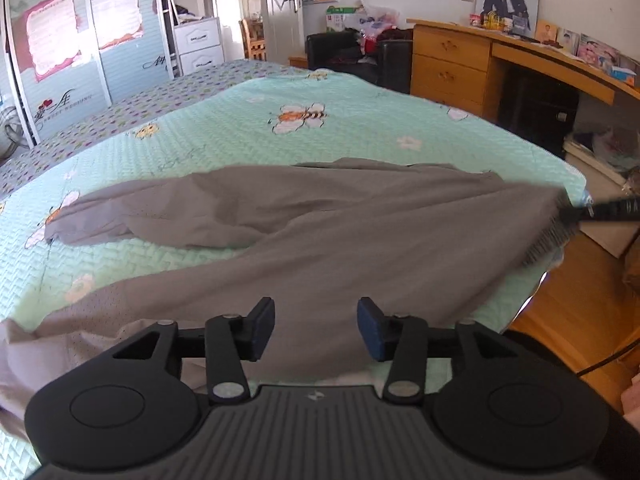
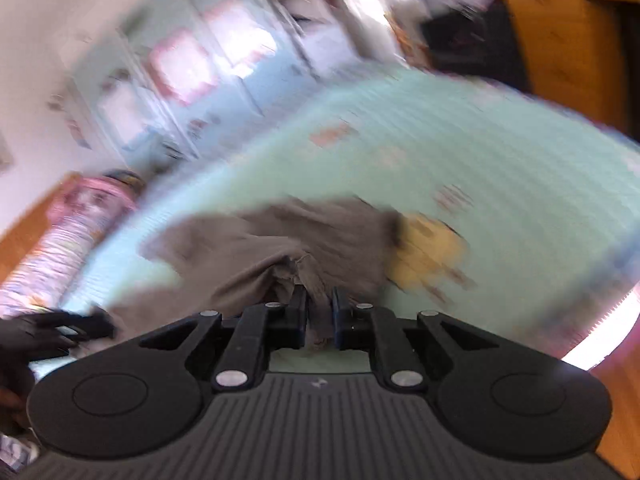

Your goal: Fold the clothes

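Black and ribbed, the left gripper [image 1: 316, 330] fills the bottom of its frame, its blue-padded jaws spread wide with nothing between them, poised over the near edge of the cloth. Largest beyond it is the bed [image 1: 360, 128], under a mint-green quilted cover printed with cartoon bees and flowers, running from lower left to upper right. Across the middle of that frame sprawls the grey garment [image 1: 320, 240], a thin, matte fabric with fine mesh perforations near the lower left; a long sleeve or leg trails toward the left edge, and loose creases run through it. It looks light, limp and unlikely to slip, so it should drape and bunch rather than hold a shape; hems, corners or the ribbed band at the right edge seem the soundest places to pinch. Smaller, in the heavily blurred right wrist view, the right gripper [image 2: 320, 312] has its jaws clamped on a gathered wad of the same grey cloth at lower centre, with a dark, blurred shape at the lower left edge.
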A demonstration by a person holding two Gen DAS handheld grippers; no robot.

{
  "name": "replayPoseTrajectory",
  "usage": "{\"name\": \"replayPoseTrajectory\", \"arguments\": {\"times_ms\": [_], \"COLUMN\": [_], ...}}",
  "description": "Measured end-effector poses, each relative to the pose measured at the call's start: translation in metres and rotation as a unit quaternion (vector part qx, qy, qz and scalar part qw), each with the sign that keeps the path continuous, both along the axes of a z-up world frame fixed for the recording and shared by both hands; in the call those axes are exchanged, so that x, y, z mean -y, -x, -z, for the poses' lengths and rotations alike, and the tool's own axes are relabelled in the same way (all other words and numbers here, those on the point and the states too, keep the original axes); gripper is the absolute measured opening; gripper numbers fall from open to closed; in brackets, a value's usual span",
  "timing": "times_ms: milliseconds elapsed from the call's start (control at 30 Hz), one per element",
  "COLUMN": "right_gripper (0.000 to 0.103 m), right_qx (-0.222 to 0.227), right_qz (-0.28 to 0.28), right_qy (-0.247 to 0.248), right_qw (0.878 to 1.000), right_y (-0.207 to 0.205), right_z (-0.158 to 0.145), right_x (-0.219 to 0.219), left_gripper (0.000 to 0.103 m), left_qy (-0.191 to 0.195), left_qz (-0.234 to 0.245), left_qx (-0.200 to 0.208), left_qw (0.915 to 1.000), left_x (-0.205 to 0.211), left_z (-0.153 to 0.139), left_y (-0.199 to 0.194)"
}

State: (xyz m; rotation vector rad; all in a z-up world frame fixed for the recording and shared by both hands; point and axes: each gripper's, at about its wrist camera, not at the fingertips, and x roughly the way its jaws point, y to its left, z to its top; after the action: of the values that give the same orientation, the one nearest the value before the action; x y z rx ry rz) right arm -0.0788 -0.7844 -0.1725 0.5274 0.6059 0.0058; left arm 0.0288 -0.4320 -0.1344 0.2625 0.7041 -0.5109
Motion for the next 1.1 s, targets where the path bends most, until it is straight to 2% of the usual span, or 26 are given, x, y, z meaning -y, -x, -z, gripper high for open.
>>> {"name": "replayPoseTrajectory", "arguments": {"times_ms": [67, 133, 233, 333, 400, 533, 600, 700, 733, 833, 933, 1033, 1067, 1100], "right_gripper": [0.014, 0.014, 0.014, 0.014, 0.014, 0.014, 0.014, 0.01, 0.009, 0.009, 0.01, 0.017, 0.018, 0.025], "right_qx": [-0.025, -0.029, -0.003, 0.03, 0.052, 0.079, 0.096, 0.125, 0.129, 0.112, 0.079, 0.051, 0.04, 0.028], "right_qz": [0.026, 0.043, 0.04, 0.021, 0.001, -0.034, -0.043, -0.064, -0.068, -0.071, -0.048, -0.009, 0.006, 0.021], "right_qy": [-0.017, -0.041, -0.078, -0.131, -0.157, -0.153, -0.166, -0.21, -0.204, -0.123, -0.054, -0.031, -0.041, -0.051], "right_qw": [0.999, 0.998, 0.996, 0.991, 0.986, 0.985, 0.98, 0.968, 0.968, 0.983, 0.994, 0.998, 0.998, 0.998], "right_y": [0.006, 0.009, 0.001, -0.009, -0.02, -0.046, -0.06, -0.078, -0.083, -0.097, -0.095, -0.07, -0.058, -0.046], "right_z": [0.017, 0.024, 0.016, 0.005, -0.005, -0.028, -0.039, -0.055, -0.062, -0.078, -0.071, -0.051, -0.042, -0.034], "right_x": [0.006, 0.008, 0.005, 0.009, 0.003, -0.018, -0.026, -0.033, -0.037, -0.053, -0.053, -0.037, -0.029, -0.021], "left_gripper": [0.05, 0.05, 0.05, 0.052, 0.059, 0.063, 0.063, 0.063, 0.063, 0.063, 0.063, 0.065, 0.066, 0.066], "left_qy": [0.0, 0.005, 0.004, -0.012, -0.024, -0.093, -0.126, -0.113, -0.107, -0.11, -0.1, -0.102, -0.104, -0.102], "left_qz": [0.011, 0.01, 0.021, 0.033, 0.037, 0.03, 0.024, 0.023, 0.023, 0.019, 0.023, 0.026, 0.026, 0.028], "left_qx": [-0.003, -0.007, 0.006, 0.026, 0.034, 0.032, 0.031, 0.022, 0.024, 0.041, 0.043, 0.034, 0.031, 0.027], "left_qw": [0.9999, 0.9999, 0.9997, 0.9991, 0.9985, 0.9947, 0.9912, 0.9931, 0.9937, 0.9929, 0.9938, 0.9939, 0.9938, 0.994], "left_x": [-0.001, -0.002, 0.001, 0.007, 0.011, 0.018, 0.016, 0.003, 0.0, 0.0, 0.001, 0.005, 0.007, 0.008], "left_z": [0.002, 0.001, -0.003, -0.005, -0.005, 0.008, 0.016, 0.017, 0.015, 0.01, 0.005, 0.008, 0.01, 0.011], "left_y": [0.005, 0.006, 0.01, 0.017, 0.019, 0.019, 0.02, 0.027, 0.029, 0.033, 0.033, 0.031, 0.031, 0.031]}}
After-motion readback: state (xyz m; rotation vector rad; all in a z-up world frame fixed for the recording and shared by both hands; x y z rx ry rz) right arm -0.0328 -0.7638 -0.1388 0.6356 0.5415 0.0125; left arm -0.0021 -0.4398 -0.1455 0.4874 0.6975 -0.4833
